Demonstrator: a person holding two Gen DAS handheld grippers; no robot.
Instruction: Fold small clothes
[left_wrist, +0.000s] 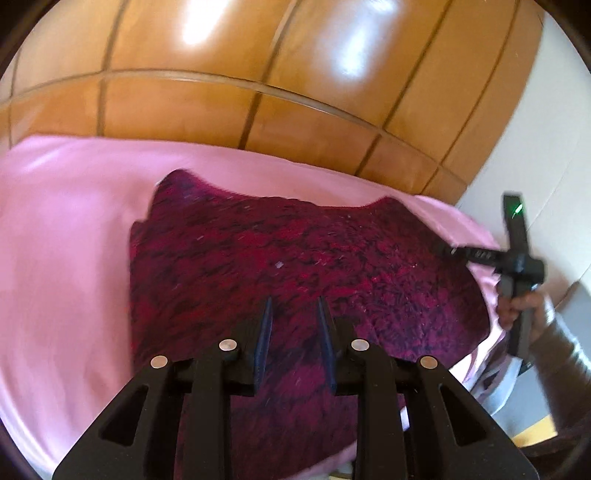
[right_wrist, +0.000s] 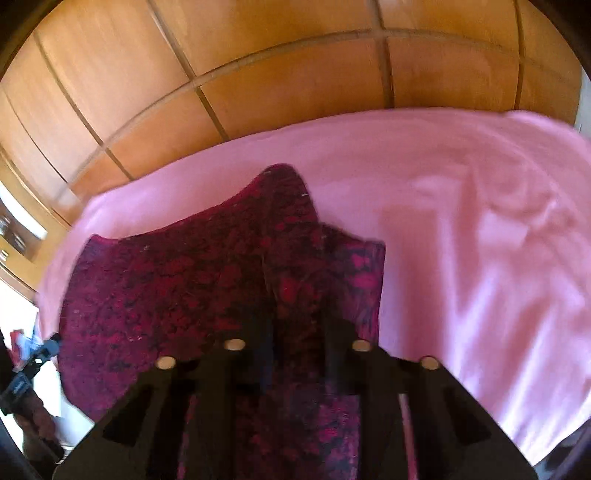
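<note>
Left hand-held gripper (left_wrist: 294, 301) sat over the near edge of the garment (left_wrist: 295, 251), pointing down and away across it. Its fingers were only a narrow gap apart and fuzzy red cloth filled that gap. I honestly couldn't tell if it was pinching the cloth or just hanging above it. The right hand-held gripper (left_wrist: 443, 251) was out at the garment's right-hand end with its tips right on the edge. In its own view a raised ridge of cloth ran straight into the jaws, so I'd say it was closed on the garment, though that view was pretty blurry. The garment lay mostly flat on the pink sheet (left_wrist: 66, 240), well short of the wooden wardrobe (left_wrist: 295, 74) behind. Its long axis ran side to side, roughly from one gripper to the other, and the bulk of it spread ahead of both. The far edge had two raised corners with a dip between them. My guess is the next fold depends on that layout. Either the right end goes over toward the left, or the near edge goes forward onto the far one. The right one looked better placed to lead, since it already had an end.
</note>
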